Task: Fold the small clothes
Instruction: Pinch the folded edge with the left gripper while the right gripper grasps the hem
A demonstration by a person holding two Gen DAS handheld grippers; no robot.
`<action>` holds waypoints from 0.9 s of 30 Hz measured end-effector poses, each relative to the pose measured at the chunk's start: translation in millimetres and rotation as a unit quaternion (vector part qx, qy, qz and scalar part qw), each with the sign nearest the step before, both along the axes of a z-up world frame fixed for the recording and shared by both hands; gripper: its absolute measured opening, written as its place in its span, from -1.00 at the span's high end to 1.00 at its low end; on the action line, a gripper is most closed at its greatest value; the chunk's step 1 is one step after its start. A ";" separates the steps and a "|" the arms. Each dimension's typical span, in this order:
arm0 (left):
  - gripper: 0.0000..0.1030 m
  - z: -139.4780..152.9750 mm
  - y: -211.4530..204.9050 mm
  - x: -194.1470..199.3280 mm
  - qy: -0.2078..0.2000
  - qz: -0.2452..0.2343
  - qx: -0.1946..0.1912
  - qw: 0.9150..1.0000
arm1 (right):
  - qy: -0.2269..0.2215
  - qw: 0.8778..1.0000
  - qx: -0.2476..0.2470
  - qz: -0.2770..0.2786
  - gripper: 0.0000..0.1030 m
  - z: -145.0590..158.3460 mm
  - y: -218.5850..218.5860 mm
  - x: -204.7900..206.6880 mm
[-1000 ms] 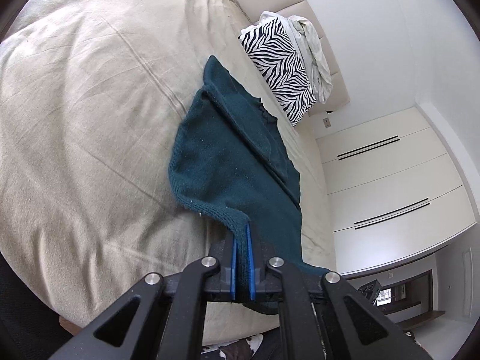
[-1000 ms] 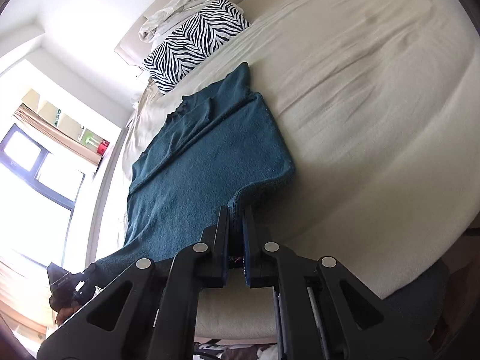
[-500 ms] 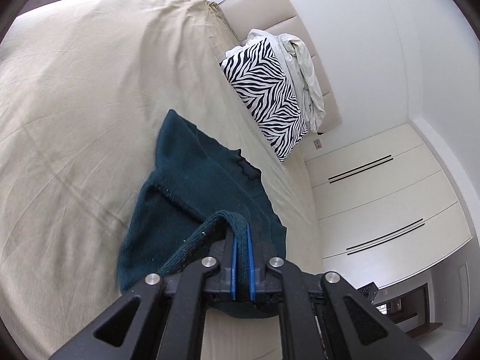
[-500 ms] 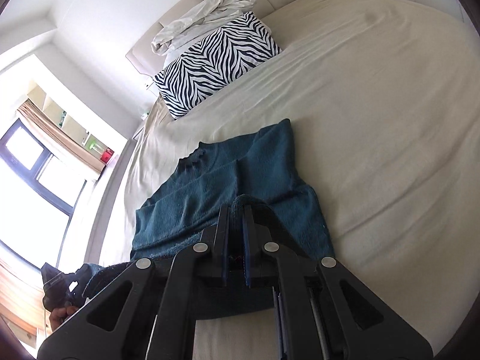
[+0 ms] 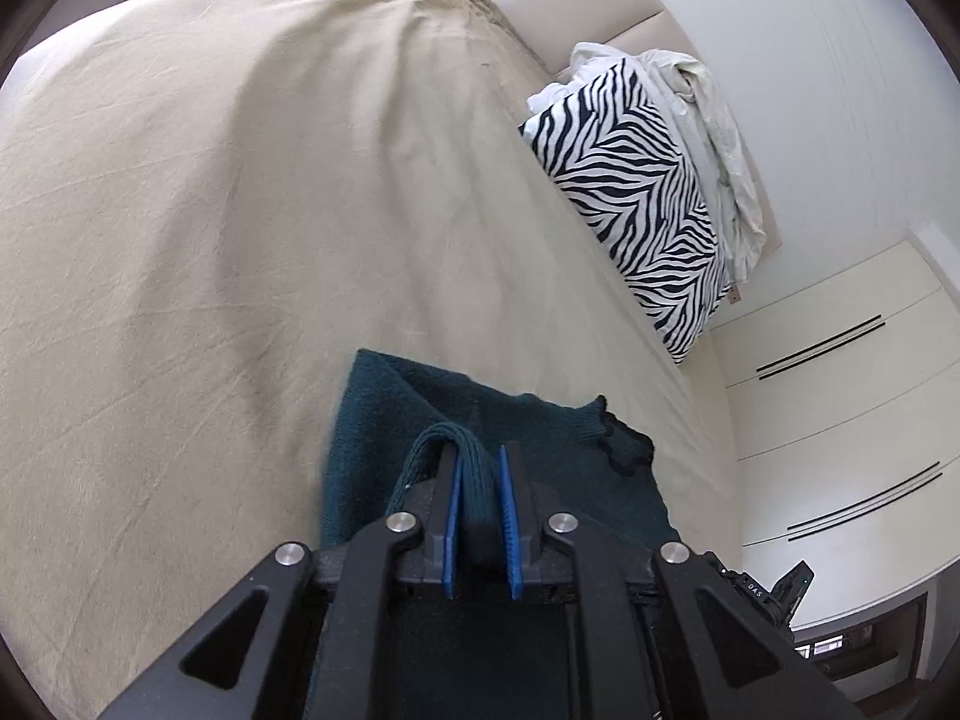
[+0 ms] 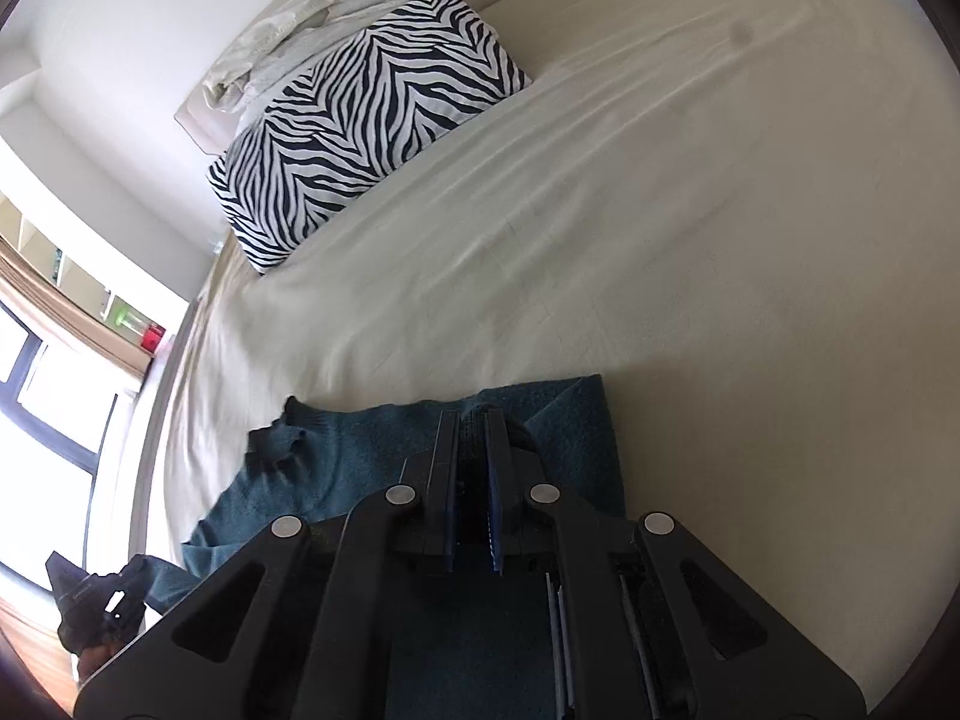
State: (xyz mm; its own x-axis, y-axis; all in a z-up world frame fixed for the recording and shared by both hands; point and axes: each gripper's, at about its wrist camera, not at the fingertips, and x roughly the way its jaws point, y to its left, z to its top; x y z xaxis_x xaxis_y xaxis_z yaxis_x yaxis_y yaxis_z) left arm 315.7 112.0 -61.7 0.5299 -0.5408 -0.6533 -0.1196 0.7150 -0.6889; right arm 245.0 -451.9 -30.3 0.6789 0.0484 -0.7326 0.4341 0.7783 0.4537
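Note:
A dark teal knitted sweater (image 5: 558, 450) lies on the beige bed sheet (image 5: 240, 210), its lower part doubled forward over the upper part. My left gripper (image 5: 478, 462) is shut on the sweater's ribbed hem, held over the garment near its collar (image 5: 624, 444). In the right wrist view the sweater (image 6: 360, 456) shows again on the bed sheet (image 6: 660, 210). My right gripper (image 6: 469, 429) is shut on the other hem corner, above the sweater's far edge. The collar (image 6: 276, 438) lies to its left.
A zebra-print pillow (image 5: 636, 198) and crumpled white bedding (image 5: 714, 120) lie at the headboard; both show in the right wrist view, pillow (image 6: 360, 120). White wardrobe doors (image 5: 840, 390) stand beside the bed. A window (image 6: 48, 390) is at left.
Both grippers have carried the sweater's hem forward toward the collar, folding the lower half over the upper half. The sweater now looks much shorter.

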 end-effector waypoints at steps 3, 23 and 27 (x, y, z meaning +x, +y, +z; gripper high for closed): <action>-0.19 -8.7 15.4 -12.7 -0.014 0.021 -0.017 1.000 | 0.009 1.000 -0.019 -0.021 0.41 -14.6 -9.7 2.4; -0.14 -13.6 -12.2 -125.6 -0.064 -0.044 0.156 0.985 | 0.067 0.983 -0.164 0.039 0.16 -23.8 56.4 -113.3; 0.04 -14.6 -12.2 -139.5 -0.073 -0.044 0.177 0.981 | 0.065 0.983 -0.167 0.041 0.50 -25.6 57.7 -133.1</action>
State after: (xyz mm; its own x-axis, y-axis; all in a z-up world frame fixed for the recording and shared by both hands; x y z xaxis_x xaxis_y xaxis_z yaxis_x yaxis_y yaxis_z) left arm 176.2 99.8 -76.2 0.5926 -0.3425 -0.7291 0.0350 0.9152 -0.4015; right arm 111.9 -394.2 -55.9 0.5827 -0.1587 -0.7970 0.4011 0.9092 0.1122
